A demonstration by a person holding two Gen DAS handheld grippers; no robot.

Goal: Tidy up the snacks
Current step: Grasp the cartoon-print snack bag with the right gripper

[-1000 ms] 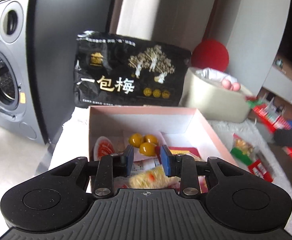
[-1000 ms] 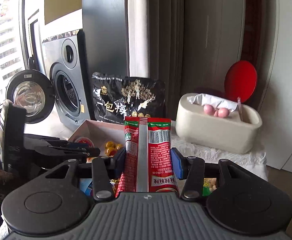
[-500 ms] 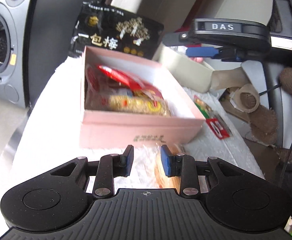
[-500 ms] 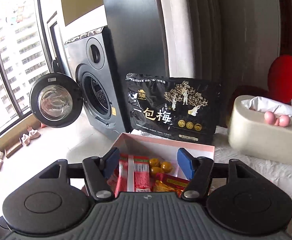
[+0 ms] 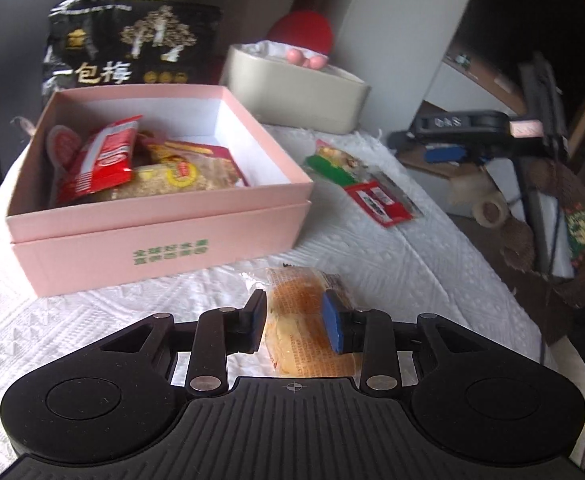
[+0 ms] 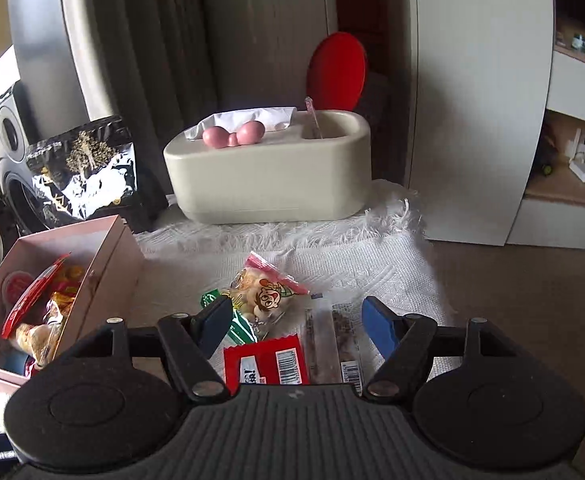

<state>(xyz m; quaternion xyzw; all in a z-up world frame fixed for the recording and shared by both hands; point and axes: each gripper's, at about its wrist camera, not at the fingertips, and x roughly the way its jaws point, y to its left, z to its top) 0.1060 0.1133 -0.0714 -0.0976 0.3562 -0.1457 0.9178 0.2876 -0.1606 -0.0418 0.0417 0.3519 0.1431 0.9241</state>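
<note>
straddling a wrapped cake, the left gripper has its pads apart on either side of the wrapper, close to it but not visibly squeezing; whether they touch the film i cannot tell. the cake lies flat on the white cloth just in front of the pink box, so a short lift and a carry forward would likely drop it in.

the right gripper hangs wide apart and empty above the loose pile: a red packet, a clear strip pack beside it, and a cartoon bag overlapping a green packet. the spread looks sized to take the red packet or the strip pack next.

the box already holds a red sachet, a noodle block and other packs, bunched to its left side, leaving bare floor at the right for what is still out. behind stand a black plum bag and a beige tissue holder, neither in the way.
</note>
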